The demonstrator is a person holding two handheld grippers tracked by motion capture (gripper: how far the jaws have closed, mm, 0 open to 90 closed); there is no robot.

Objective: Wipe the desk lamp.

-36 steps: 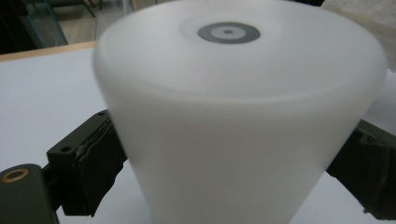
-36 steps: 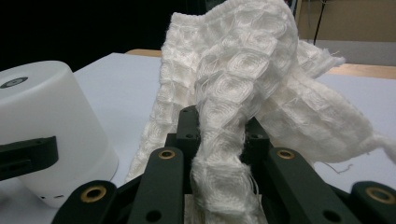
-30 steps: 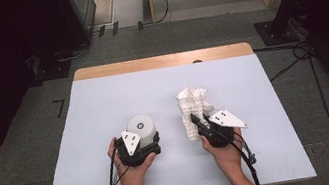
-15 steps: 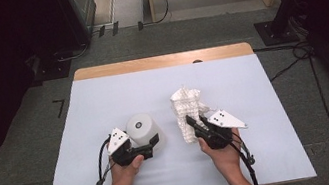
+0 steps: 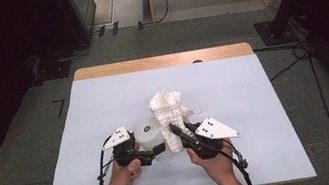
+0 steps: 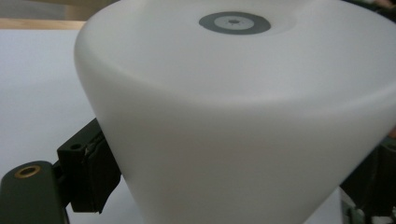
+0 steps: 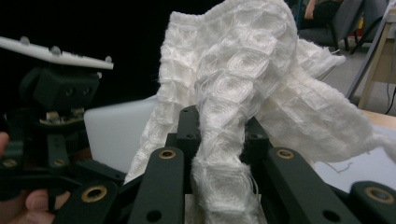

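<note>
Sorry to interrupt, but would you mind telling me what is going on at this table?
A person works at a table with a gripper in each hand. The left gripper grips a white cup around its sides, bottom facing its camera. The right gripper is shut on a white cloth, holding it up right beside the cup, apparently to wipe it.

Both forearms come in over the near edge of the table, close together near its middle. The left hand wraps around the left gripper, which lies roughly level and points to the right, its jaws spread wide and pressed against what sits between them. The right hand carries the right gripper, angled up and toward the far left corner, its jaws pinched almost fully together on a hold.
</note>
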